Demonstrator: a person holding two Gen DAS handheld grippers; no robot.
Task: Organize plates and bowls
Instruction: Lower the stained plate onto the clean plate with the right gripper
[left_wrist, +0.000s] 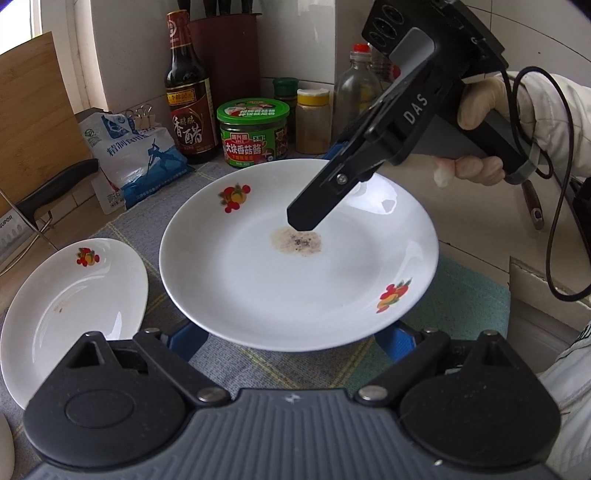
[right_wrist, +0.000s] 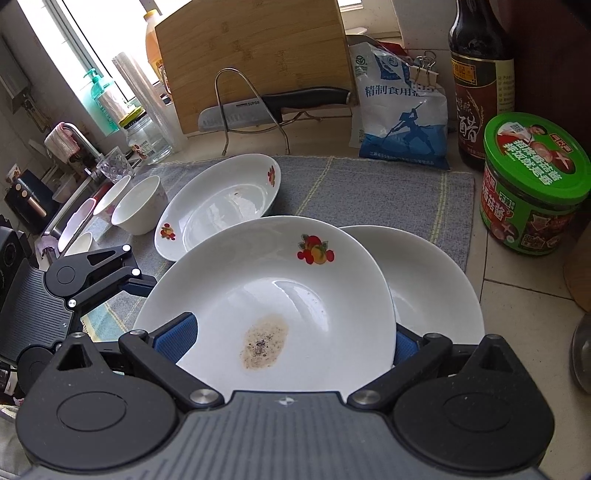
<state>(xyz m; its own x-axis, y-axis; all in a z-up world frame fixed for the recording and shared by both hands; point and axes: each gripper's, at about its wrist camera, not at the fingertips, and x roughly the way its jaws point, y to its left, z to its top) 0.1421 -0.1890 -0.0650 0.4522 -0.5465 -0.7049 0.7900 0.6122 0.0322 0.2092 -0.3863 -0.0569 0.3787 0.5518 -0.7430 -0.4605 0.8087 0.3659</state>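
A white plate with fruit prints and a brown stain (left_wrist: 295, 266) is held up over the grey mat (left_wrist: 229, 354). My left gripper (left_wrist: 291, 338) is open, its blue pads (left_wrist: 184, 341) under the plate's near rim. My right gripper (right_wrist: 288, 339) is open too, its blue pads (right_wrist: 177, 332) either side of the same plate (right_wrist: 277, 295); its black finger (left_wrist: 314, 206) reaches over the stain. A second white plate (right_wrist: 436, 288) lies under it. A third plate (right_wrist: 218, 206) (left_wrist: 70, 306) lies to the left. White bowls (right_wrist: 136, 206) stand near the sink.
A green-lidded jar (right_wrist: 532, 184), a vinegar bottle (right_wrist: 480, 92) and a salt bag (right_wrist: 402, 122) stand at the back. A knife (right_wrist: 273, 107) rests on a wire rack before a bamboo board (right_wrist: 255, 55). Spice jars (left_wrist: 314, 118) stand by the wall.
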